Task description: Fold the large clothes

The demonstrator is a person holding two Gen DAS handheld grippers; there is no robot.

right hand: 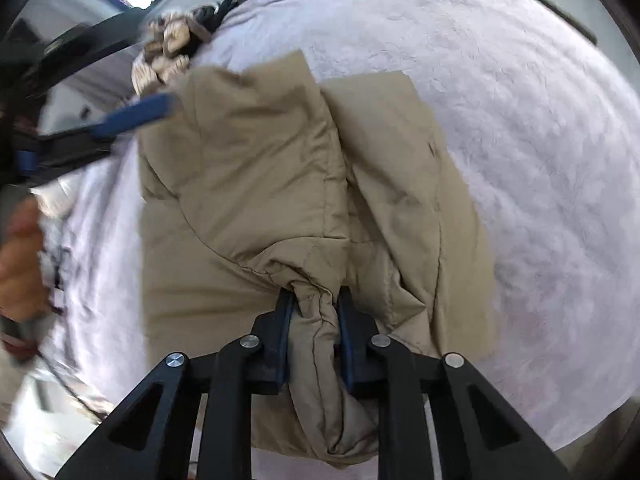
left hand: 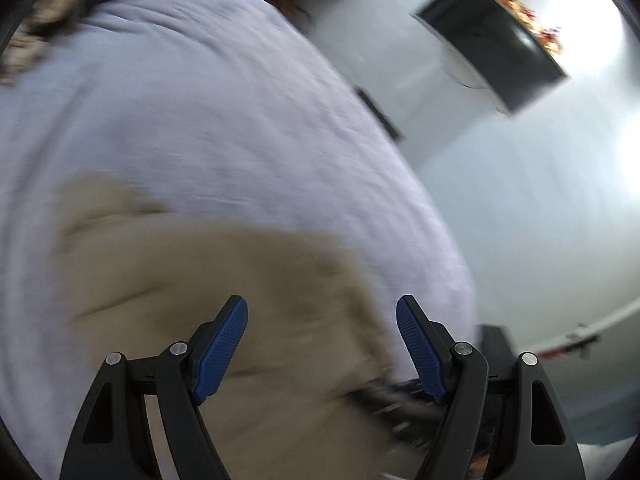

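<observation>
A large tan padded jacket lies spread on a pale lilac bed cover. My right gripper is shut on a bunched fold of the jacket at its near edge. My left gripper is open and empty, hovering above the jacket, which is blurred in that view. The left gripper also shows in the right wrist view at the jacket's far left corner, its blue pad blurred.
A heap of other clothes lies at the far edge of the bed. A dark wall screen and white walls stand beyond the bed. A person's hand is at the left.
</observation>
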